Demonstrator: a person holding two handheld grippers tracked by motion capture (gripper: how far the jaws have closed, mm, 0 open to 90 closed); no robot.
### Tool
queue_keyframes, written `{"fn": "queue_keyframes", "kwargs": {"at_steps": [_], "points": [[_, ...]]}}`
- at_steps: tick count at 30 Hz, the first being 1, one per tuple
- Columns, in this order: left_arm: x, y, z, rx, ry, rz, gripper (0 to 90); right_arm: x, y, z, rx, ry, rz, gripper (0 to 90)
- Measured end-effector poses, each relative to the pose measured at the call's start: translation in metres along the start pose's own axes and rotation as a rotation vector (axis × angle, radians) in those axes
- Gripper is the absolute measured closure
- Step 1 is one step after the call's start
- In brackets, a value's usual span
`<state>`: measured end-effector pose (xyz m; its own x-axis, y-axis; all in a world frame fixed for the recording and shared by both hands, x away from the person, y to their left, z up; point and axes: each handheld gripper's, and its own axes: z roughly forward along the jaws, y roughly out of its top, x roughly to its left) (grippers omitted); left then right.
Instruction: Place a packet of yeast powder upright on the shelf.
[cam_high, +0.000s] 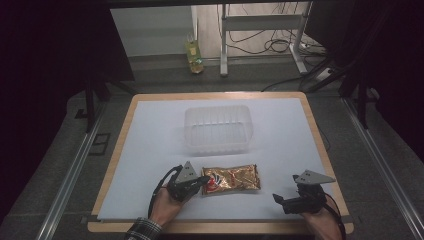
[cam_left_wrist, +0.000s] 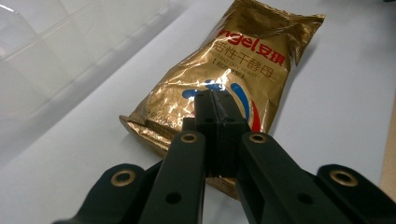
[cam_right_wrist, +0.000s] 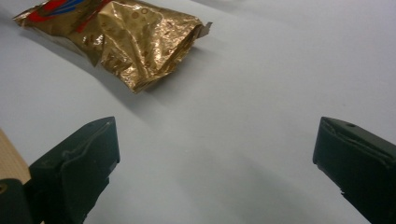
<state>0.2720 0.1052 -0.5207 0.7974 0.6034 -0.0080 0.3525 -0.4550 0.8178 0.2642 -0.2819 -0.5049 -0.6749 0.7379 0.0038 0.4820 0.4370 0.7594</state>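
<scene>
Packet (cam_left_wrist: 233, 70) print faces left tool (cam_left_wrist: 215, 100), jaws together.

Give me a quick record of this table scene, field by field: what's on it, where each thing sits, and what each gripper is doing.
surface: white sheet on a wooden table
packet: gold foil packet lying flat near the front edge, red and blue print on it
container: clear plastic tub behind the packet, looks empty
left gripper: left gripper jaws closed together at the packet's near end
right gripper: right gripper jaws wide apart, nothing between them, over bare sheet to the packet's right
beyond table: yellowish bottle on the floor
</scene>
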Motion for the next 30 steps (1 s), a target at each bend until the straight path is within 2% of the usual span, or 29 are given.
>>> {"fn": "queue_keyframes", "kwargs": {"at_steps": [5,9,12,15,19,23,30], "points": [[0.003,0.001,0.006,-0.006,-0.003,-0.011,89.7,0.004,0.002,0.003,0.006,0.019,-0.011,0.6],[0.002,0.001,0.015,0.010,-0.012,-0.022,89.6,0.005,0.002,0.004,0.012,0.037,-0.009,0.6],[0.000,0.001,0.021,0.029,0.004,-0.010,89.7,0.008,0.003,0.006,0.014,0.057,-0.010,0.6],[-0.005,0.001,0.021,0.047,0.040,0.045,89.8,0.010,0.005,0.006,0.013,0.070,-0.019,0.5],[-0.009,0.001,0.022,0.056,0.067,0.074,89.9,0.011,0.007,0.010,0.020,0.090,-0.030,0.6],[-0.007,0.000,0.021,0.058,0.059,0.062,89.9,0.013,0.009,0.013,0.026,0.112,-0.040,0.6],[-0.004,-0.002,0.020,0.066,0.058,0.046,90.0,0.010,0.013,0.016,0.024,0.171,-0.014,0.5]]}}
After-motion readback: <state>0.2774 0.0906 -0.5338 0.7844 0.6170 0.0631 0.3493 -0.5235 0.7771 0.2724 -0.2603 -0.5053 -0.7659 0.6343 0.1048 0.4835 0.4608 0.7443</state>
